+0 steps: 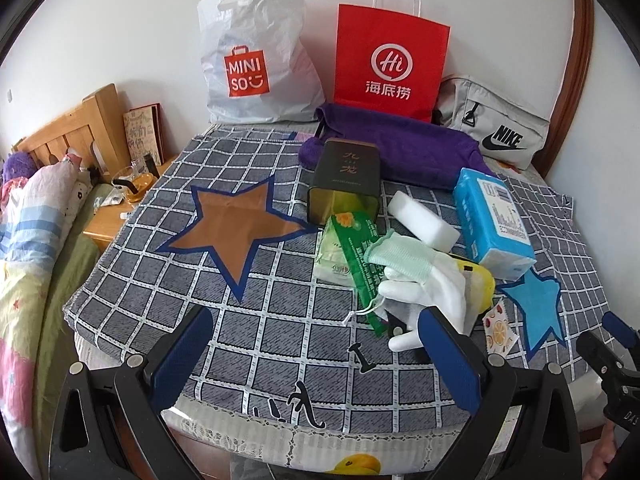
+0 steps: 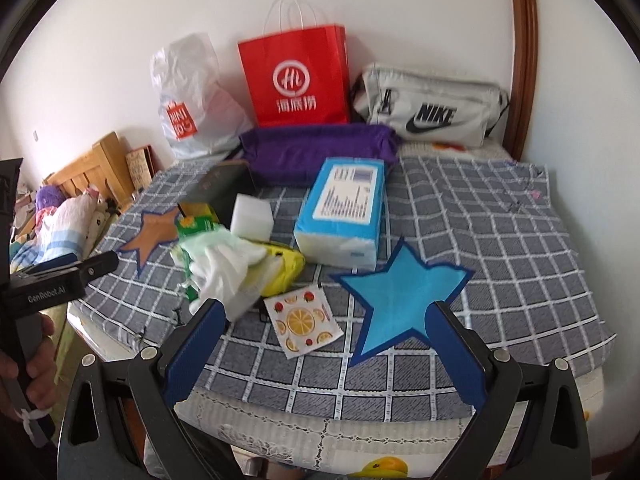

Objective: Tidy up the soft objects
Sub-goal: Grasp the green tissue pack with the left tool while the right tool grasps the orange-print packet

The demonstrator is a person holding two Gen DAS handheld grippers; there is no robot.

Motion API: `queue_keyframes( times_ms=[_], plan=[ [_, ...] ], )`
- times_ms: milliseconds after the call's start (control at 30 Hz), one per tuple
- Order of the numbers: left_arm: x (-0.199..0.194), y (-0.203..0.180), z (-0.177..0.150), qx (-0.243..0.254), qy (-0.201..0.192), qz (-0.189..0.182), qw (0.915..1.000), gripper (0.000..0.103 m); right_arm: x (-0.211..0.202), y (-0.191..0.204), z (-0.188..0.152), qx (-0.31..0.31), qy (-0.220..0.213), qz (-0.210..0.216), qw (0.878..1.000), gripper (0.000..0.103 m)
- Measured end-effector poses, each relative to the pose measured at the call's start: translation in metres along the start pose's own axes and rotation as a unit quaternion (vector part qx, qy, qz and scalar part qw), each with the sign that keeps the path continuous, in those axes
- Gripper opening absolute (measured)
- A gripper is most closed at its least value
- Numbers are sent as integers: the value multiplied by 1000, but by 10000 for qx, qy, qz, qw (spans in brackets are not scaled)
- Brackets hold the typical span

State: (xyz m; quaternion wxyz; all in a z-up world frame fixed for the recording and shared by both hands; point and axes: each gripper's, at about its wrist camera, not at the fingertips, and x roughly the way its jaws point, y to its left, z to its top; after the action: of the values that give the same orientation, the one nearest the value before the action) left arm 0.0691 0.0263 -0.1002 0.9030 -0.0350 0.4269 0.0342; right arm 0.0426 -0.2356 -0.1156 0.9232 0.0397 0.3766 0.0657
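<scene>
A pile lies on the checked cloth (image 1: 280, 280): white gloves (image 1: 424, 292) with green cuffs, a green tissue pack (image 1: 344, 248), a white sponge block (image 1: 422, 218), a blue tissue pack (image 1: 494, 220), a yellow item (image 1: 482, 280) and a fruit-print cloth (image 2: 302, 320). A brown star patch (image 1: 236, 226) lies left, a blue star patch (image 2: 400, 292) right. My left gripper (image 1: 316, 356) is open and empty in front of the gloves. My right gripper (image 2: 326, 344) is open and empty over the fruit-print cloth and the blue star.
A dark tin (image 1: 346, 180) lies on its side behind the pile. A purple cloth (image 1: 396, 148), a white Miniso bag (image 1: 256, 52), a red paper bag (image 1: 390, 60) and a grey Nike bag (image 1: 496, 128) stand at the back. A bed and nightstand (image 1: 116, 216) are left.
</scene>
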Motion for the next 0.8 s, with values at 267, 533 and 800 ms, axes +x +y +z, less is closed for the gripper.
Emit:
queue_keyframes(
  times_ms=[267, 533, 800],
  plan=[
    [46, 9, -6, -56, 291, -205, 9994, 103, 79, -11, -22, 227, 828, 668, 9941, 90],
    [65, 10, -5, -35, 461, -391, 9982, 103, 114, -8, -26, -174, 1042, 814, 9911, 90],
    [69, 5, 1, 101, 456, -493, 9977, 103, 126, 13, -25, -1076, 802, 181, 9908, 69]
  ],
)
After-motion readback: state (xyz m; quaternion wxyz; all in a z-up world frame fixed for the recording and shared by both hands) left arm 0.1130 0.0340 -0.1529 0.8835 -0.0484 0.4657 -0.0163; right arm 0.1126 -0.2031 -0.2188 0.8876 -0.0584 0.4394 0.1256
